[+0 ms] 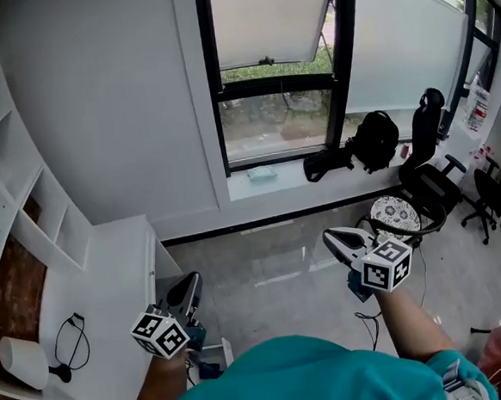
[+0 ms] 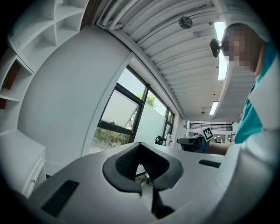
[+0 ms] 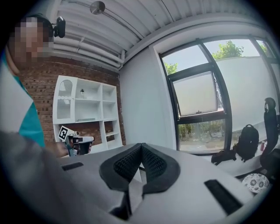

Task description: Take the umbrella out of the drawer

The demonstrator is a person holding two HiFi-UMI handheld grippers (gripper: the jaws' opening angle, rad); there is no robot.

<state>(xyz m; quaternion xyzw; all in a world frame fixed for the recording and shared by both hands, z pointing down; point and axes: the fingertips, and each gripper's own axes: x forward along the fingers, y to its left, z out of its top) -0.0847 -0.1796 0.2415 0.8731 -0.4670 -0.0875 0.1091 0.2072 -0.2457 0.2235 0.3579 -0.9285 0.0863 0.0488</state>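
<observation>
No umbrella visible in any view; likely shut inside a drawer, and no drawer front clearly made out. Likeliest place: the white cabinet [image 1: 117, 266] at near left, just beside the left gripper [image 1: 191, 284]. Left gripper closed tip to tip, empty; right gripper [image 1: 331, 237], further right over the floor, likewise pinched shut on nothing. Possible trouble: arriving at the drawer with closed jaws and merely bumping it, or snagging the black cable [image 1: 70, 338] lying on the cabinet top.
</observation>
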